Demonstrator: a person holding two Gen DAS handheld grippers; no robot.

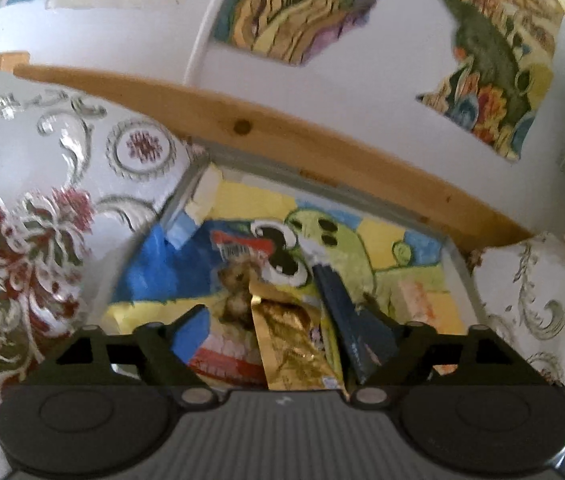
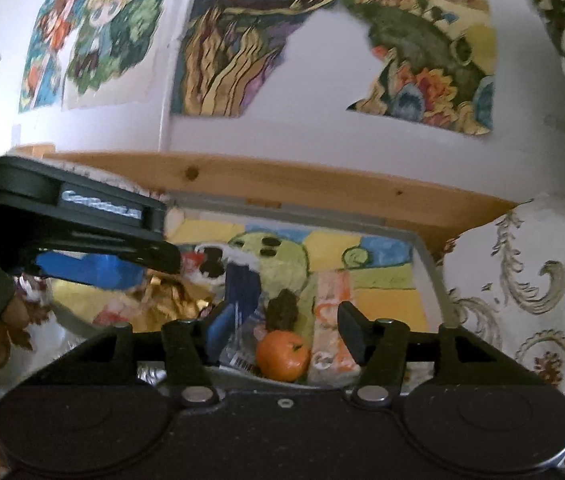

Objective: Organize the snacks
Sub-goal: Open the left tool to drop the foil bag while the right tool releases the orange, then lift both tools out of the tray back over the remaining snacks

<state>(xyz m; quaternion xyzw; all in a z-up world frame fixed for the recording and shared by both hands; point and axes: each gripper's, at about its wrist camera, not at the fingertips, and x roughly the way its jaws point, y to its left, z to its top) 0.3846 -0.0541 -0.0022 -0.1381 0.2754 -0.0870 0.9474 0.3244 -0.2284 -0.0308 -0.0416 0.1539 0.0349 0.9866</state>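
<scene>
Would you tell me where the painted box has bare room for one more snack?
Free: the box's far right corner, beyond the pale orange-printed packet, and its blue left side. Crowded: the middle, with gold packet, dark blue packet and orange fruit.

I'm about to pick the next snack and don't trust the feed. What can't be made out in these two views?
- Gold packet: print blurred in the left view; bottom hidden by the left claw.
- Dark blue packet: label unreadable; lower end behind the right claw.
- Orange: its underside is hidden by the tray rim.
- Tray's left side: covered by the left claw in the right view.
</scene>
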